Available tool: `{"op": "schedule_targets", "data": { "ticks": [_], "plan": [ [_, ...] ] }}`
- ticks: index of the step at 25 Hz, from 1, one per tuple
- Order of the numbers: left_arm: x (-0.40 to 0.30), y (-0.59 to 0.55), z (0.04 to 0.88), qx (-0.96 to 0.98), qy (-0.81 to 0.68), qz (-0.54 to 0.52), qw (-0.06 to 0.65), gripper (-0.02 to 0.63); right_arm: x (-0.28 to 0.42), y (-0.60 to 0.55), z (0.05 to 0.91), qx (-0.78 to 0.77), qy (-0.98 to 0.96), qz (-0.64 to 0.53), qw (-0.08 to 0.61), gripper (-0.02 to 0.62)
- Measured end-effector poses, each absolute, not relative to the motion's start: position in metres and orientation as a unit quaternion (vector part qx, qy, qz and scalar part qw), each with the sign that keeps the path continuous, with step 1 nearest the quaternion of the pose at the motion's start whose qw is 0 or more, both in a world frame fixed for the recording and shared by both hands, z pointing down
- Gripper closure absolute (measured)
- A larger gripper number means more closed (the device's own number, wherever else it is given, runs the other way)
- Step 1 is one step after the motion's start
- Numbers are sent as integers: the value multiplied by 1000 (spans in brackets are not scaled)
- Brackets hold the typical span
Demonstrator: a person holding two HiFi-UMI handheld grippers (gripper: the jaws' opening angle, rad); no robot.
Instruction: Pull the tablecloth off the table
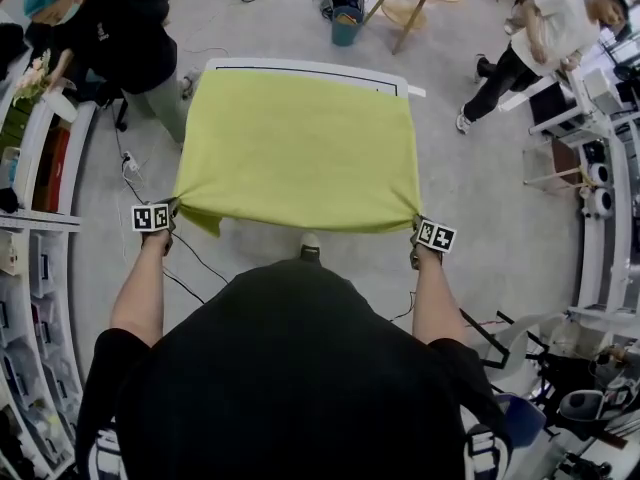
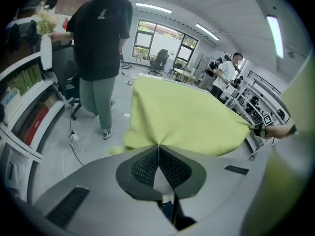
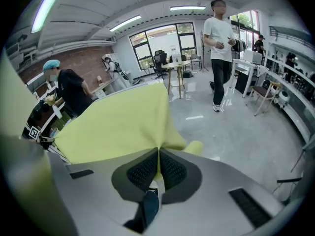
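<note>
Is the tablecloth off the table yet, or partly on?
Partly on. The tablecloth covers most of the white table, far edge bare; the left hand-held gripper and right hand-held gripper pinch its near corners.

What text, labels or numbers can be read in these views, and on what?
No readable text.
Chest logo on the bystander's black shirt: too small and blurred to read.
Left cube and right cube: square marker patterns only, no words or numbers.
The tablecloth: plain, no print.
</note>
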State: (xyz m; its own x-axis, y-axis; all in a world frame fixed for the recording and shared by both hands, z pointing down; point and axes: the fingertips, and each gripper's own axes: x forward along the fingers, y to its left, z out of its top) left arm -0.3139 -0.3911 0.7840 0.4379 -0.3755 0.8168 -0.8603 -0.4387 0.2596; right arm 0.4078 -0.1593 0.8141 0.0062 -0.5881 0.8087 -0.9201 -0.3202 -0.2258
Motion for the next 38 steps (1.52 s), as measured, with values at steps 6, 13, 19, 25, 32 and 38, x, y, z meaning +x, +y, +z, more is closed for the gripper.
{"op": "schedule_targets", "data": {
  "ticks": [6, 13, 19, 25, 32, 38],
  "plan": [
    [-349, -345, 765, 791, -382, 335, 340, 584, 365, -104, 791, 698, -544, 432, 174, 574],
    [-381, -304, 761, 802, -364, 334, 335, 584, 338, -55, 777, 707, -538, 426, 172, 574],
    [-422, -257, 775, 805, -353, 331, 343, 584, 295, 4, 776, 716, -528, 424, 170, 573],
    [-444, -227, 782, 808, -345, 330, 346, 584, 270, 37, 776, 723, -521, 422, 168, 574],
    [-484, -189, 788, 806, -349, 325, 352, 584, 232, 78, 781, 725, -519, 425, 160, 574],
    [-498, -143, 794, 800, -356, 326, 356, 584, 219, 123, 795, 722, -517, 431, 159, 573]
  ]
}}
